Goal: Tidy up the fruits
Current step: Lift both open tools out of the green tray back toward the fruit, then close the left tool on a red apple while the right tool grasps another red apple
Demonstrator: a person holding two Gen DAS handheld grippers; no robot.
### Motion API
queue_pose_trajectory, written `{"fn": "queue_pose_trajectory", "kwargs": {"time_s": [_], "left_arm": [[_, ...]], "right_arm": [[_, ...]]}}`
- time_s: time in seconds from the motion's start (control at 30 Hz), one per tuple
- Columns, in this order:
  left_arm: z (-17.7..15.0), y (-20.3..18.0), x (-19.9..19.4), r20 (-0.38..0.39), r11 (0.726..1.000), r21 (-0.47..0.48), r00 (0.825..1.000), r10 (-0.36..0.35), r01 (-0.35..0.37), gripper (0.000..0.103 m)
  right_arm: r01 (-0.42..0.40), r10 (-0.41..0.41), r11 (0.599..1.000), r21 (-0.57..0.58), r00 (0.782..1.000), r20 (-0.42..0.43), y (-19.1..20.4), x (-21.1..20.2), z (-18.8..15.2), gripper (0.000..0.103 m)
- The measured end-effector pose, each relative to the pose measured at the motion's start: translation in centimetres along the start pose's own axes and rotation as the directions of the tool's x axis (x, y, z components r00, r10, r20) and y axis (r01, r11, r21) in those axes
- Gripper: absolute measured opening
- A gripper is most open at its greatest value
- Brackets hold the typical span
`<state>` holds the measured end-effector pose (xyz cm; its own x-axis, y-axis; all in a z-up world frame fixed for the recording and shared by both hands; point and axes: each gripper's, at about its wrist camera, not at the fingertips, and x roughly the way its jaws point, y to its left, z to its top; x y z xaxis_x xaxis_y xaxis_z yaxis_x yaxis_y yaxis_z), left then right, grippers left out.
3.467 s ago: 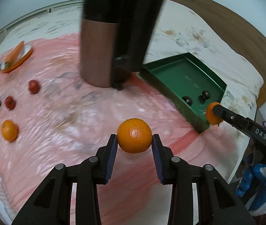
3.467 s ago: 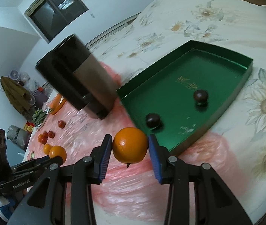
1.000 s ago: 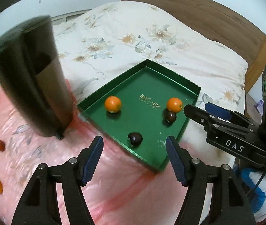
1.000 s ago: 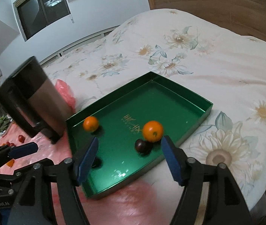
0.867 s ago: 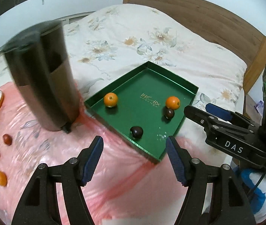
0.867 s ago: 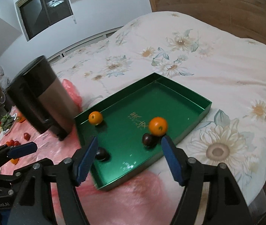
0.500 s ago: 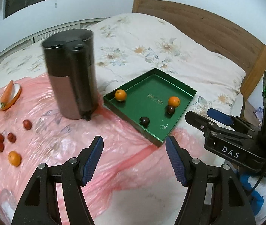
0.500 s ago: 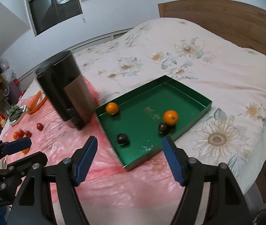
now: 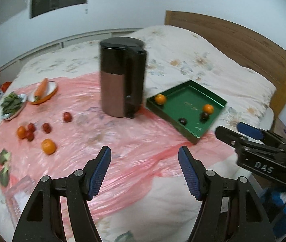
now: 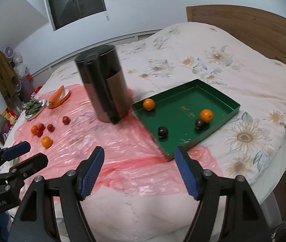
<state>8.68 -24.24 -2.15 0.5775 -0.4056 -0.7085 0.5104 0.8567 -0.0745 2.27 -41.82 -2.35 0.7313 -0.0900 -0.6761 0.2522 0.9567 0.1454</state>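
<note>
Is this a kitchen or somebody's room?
Most likely a bedroom. The fruit lies on a pink plastic sheet spread over a bed with a cream flowered quilt and a brown wooden headboard. A dark window sits in the wall behind.

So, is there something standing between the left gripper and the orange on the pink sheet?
Nothing visible. The left gripper is open, and only bare pink sheet lies between it and the orange. The dark canister stands farther back, off that line.
</note>
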Motion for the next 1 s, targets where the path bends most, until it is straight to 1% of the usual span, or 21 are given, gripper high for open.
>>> {"fn": "queue_pose_trajectory", "kwargs": {"time_s": [0.13, 0.3, 0.4, 0.63, 0.77, 0.83, 1.0], "left_arm": [[-1.3, 1.9, -0.6, 0.030, 0.999, -0.023, 0.999, 0.044, -0.043, 0.063], [-2.9, 5.8, -0.8, 0.022, 0.994, -0.108, 0.999, 0.030, -0.028, 0.063], [-4.0, 8.0, -0.8, 0.016, 0.989, -0.142, 0.999, 0.035, -0.033, 0.063], [-5.7, 12.4, -0.5, -0.030, 0.981, -0.158, 0.994, 0.106, -0.110, 0.063], [-6.3, 15.7, -0.5, -0.043, 0.971, -0.191, 0.990, 0.137, -0.143, 0.063], [-6.6, 17.5, -0.3, -0.054, 0.966, -0.213, 0.989, 0.141, -0.149, 0.063], [-7.1, 22.0, 0.3, -0.077, 0.943, -0.278, 0.982, 0.170, -0.185, 0.063]], "right_arm": [[-0.023, 0.023, 1.000, -0.010, 1.000, 0.006, 1.6, -0.3, -0.6, 0.103], [-0.044, 0.044, 0.999, -0.032, 0.999, -0.006, 3.6, 0.2, -1.3, 0.103], [-0.065, 0.064, 0.996, -0.054, 0.998, -0.020, 5.4, 1.0, -1.6, 0.103], [-0.131, 0.126, 0.983, -0.131, 0.991, -0.048, 10.0, 3.2, -2.3, 0.103], [-0.172, 0.163, 0.971, -0.167, 0.984, -0.067, 12.7, 4.8, -2.4, 0.103], [-0.192, 0.180, 0.964, -0.183, 0.981, -0.076, 13.9, 5.6, -2.4, 0.103], [-0.235, 0.219, 0.947, -0.217, 0.971, -0.094, 16.7, 8.0, -1.7, 0.103]]}}
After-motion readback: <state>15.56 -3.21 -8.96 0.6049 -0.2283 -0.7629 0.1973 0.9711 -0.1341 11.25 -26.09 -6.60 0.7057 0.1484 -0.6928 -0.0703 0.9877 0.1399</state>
